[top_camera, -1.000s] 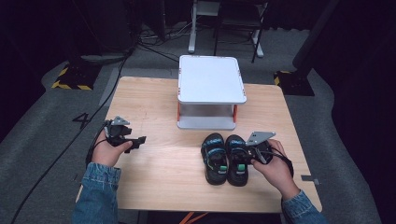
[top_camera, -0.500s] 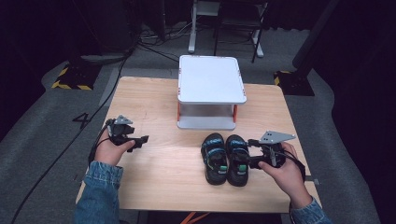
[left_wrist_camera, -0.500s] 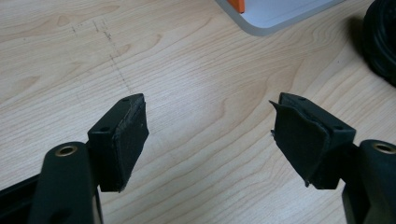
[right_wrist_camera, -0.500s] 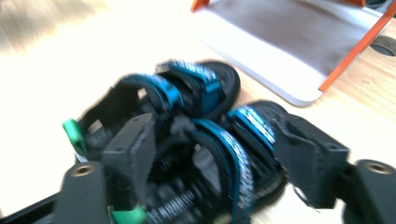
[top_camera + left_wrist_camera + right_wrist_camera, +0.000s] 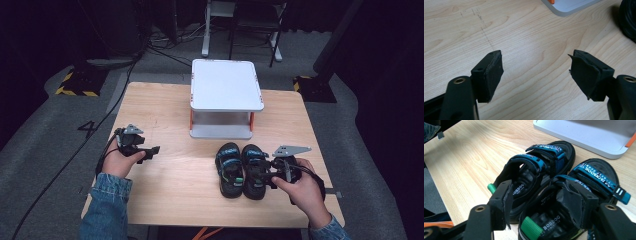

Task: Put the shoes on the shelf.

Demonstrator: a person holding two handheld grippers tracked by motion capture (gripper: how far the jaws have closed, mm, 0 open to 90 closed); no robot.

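1. A pair of black strapped sandals with blue bands lies side by side on the pale wooden table, toward its 5 o'clock edge, near a white two-tier stand with orange posts at 12 o'clock.
2. The right gripper, jaws apart, straddles the heel ends of the sandals; one jaw sits over the right sandal's footbed.
3. The left gripper hovers at 9 o'clock, jaws apart over bare wood.
4. The step looks like a grasp approach; next likely calls for closing on a heel strap.

Left claw gapes wide over bare wooden table (white shelf corner beyond)
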